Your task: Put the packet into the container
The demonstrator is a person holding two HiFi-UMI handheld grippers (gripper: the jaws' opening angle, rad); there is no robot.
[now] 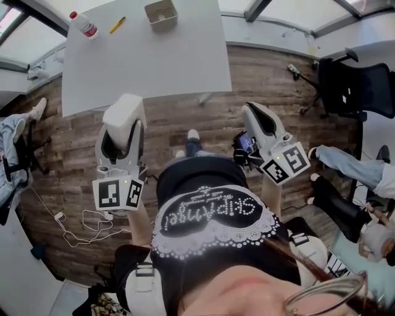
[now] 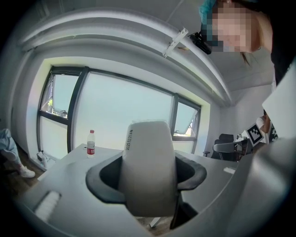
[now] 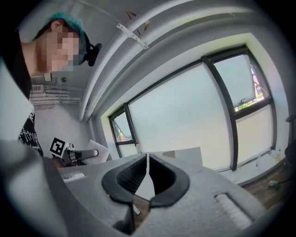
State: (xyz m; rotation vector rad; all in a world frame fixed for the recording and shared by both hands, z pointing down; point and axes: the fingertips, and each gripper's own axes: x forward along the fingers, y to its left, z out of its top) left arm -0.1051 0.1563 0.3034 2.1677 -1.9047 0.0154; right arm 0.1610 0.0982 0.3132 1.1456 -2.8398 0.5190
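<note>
Packet (image 2: 148,166) sits clamped upright between the left gripper's (image 1: 122,141) jaws, over the floor, well apart from the container (image 1: 161,13) on the table (image 1: 142,55); right gripper (image 3: 147,178) jaws meet on nothing

Head view: above the person, steeply downward, table (image 1: 142,55) well ahead. Gripper views: low, tilted upward toward windows (image 2: 122,115). All share water bottle (image 1: 83,26).
</note>
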